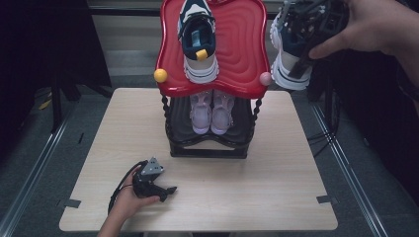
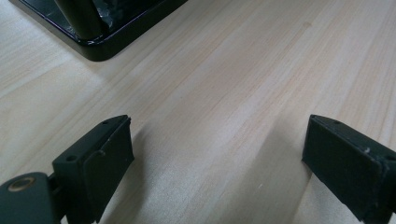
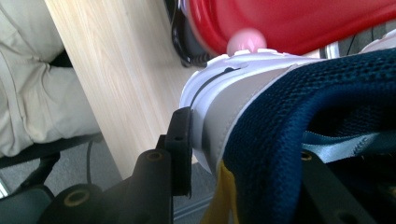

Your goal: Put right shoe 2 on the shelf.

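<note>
At the lower left of the high view the left gripper lies on the table, its jaws wide apart with only bare wood between them, near the black base of the shoe rack. Farther back, a pale pair of shoes sits on the rack's lower shelf, and a navy and white sneaker rests on the red top shelf. At the upper right, the right gripper holds the matching sneaker in the air just beside the red shelf's edge, jaws clamped on its heel wall. To place it well, I would lift the sole clear above the pink knob, carry it over the free right half, line it up beside its mate, and lower it flat before letting go.
</note>
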The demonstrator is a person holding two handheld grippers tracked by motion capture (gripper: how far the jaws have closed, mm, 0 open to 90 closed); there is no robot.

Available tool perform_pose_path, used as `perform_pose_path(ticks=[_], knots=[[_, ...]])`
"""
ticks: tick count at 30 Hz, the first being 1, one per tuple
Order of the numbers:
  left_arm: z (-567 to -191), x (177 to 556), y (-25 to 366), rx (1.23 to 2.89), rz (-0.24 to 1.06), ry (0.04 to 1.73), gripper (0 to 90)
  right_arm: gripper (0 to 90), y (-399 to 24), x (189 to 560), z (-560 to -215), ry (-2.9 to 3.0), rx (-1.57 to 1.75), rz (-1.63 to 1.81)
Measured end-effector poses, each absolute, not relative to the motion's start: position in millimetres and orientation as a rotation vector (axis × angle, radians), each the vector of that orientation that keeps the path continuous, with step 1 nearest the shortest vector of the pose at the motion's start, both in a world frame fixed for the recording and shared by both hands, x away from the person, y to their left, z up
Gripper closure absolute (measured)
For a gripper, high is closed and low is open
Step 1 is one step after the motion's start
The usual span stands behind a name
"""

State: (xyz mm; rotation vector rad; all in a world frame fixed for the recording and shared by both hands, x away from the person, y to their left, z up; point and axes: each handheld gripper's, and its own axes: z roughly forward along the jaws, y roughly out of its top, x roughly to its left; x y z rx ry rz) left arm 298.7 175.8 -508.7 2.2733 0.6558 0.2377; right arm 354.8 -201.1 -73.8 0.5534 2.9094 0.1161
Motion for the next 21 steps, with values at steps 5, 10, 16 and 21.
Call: perform_pose_path(ticks=[5,10,16,21], knots=[[-508.6,298.7,175.8,2.273,0.24,0.656,8.1,65.7,-186.3,362.2,-73.1,2.898,0.527,0.09],[-508.6,298.7,175.9,2.274,0.24,0.656,8.1,65.7,-172.4,370.5,-74.9,2.891,0.493,0.096],[-508.7,298.7,175.8,2.273,0.238,0.656,8.1,65.7,-159.3,379.0,-78.2,2.884,0.454,0.102],[-508.7,298.7,175.8,2.274,0.238,0.656,8.1,65.8,-150.1,383.7,-81.9,2.866,0.431,0.081]])
